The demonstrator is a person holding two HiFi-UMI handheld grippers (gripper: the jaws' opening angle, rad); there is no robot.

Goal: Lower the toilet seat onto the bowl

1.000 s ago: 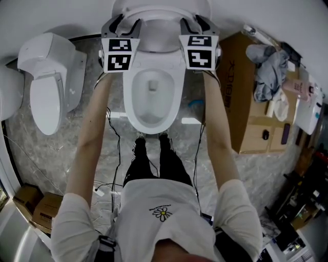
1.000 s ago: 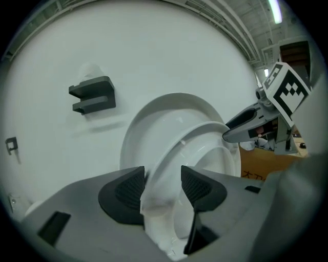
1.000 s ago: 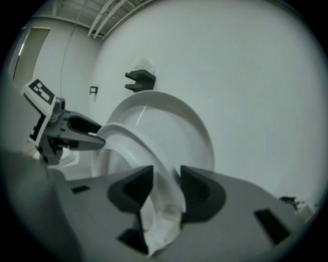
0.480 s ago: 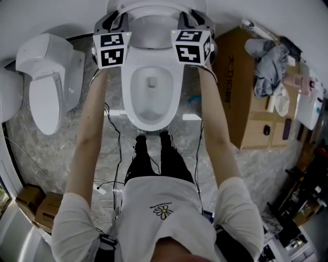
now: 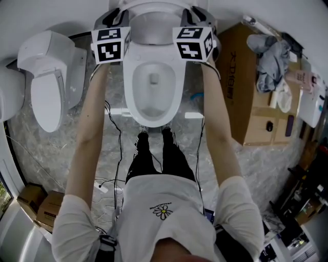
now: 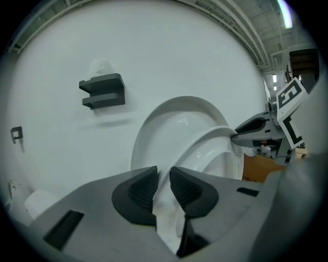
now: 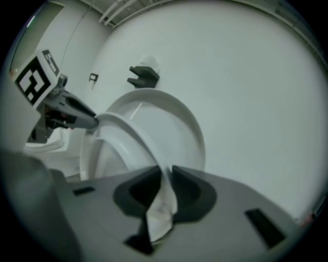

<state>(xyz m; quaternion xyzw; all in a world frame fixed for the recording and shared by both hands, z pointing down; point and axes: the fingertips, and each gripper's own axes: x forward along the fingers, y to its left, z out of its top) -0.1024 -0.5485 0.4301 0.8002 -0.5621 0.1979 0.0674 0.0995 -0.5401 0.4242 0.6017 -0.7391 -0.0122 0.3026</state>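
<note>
The white toilet bowl (image 5: 152, 87) stands in front of the person, with the seat (image 5: 154, 6) raised, tipped a little off the lid (image 6: 169, 117) behind it. My left gripper (image 5: 117, 19) grips the seat's left rim. In the left gripper view the seat (image 6: 210, 148) runs between the dark pads of the left gripper (image 6: 164, 178). My right gripper (image 5: 192, 16) holds the right rim, its jaws closing. In the right gripper view the seat edge (image 7: 123, 134) sits pinched in the right gripper (image 7: 165, 176). Each gripper sees the other across the seat.
A second white toilet (image 5: 48, 87) stands to the left. A large cardboard box (image 5: 246, 97) with clothes (image 5: 271, 56) on top is at the right. Cables (image 5: 110, 148) lie on the marble floor by the person's feet (image 5: 154, 137). A black bracket (image 6: 102, 91) juts from the wall.
Both grippers have moved up to the raised seat's sides and closed from wide open onto its rim. The seat now stands slightly off the lid.
</note>
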